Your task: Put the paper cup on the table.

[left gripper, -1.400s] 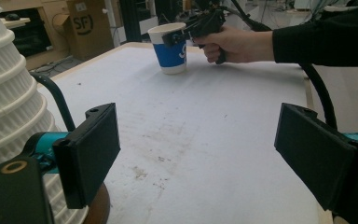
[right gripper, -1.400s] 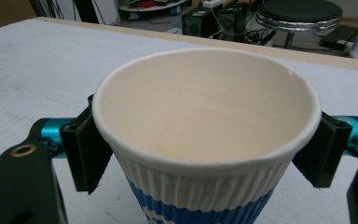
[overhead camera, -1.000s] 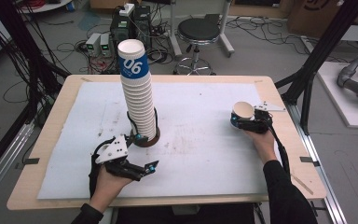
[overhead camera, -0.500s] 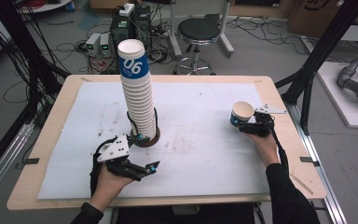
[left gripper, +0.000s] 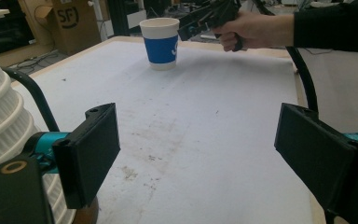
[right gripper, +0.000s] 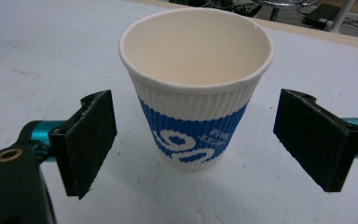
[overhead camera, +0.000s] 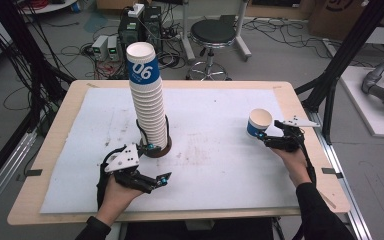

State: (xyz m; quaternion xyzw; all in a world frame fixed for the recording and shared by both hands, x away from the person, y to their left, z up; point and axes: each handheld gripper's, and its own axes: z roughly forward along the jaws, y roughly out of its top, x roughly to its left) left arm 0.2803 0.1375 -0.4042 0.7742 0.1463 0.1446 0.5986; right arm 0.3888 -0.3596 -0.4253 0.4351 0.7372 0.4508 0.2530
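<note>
**A:** So what do the tools themselves look like?

**B:** Both are mostly black. The left gripper (overhead camera: 157, 181) has a grey three-cornered plate (overhead camera: 123, 158) on top, dotted with small dark holes. The right gripper (overhead camera: 268, 140) carries a similar pale plate (overhead camera: 296, 121).

**A:** And the jaws?

**B:** Flat black rectangular pads with a slightly rough face, each on a teal metal fitting (right gripper: 41, 131). There's a brass-coloured ring (right gripper: 5, 155) set into the black body at lower left in both gripper views.

**A:** Cables?

**B:** A black cable (overhead camera: 100, 184) loops off the left one. The person wears dark long sleeves (overhead camera: 316, 212).
</note>
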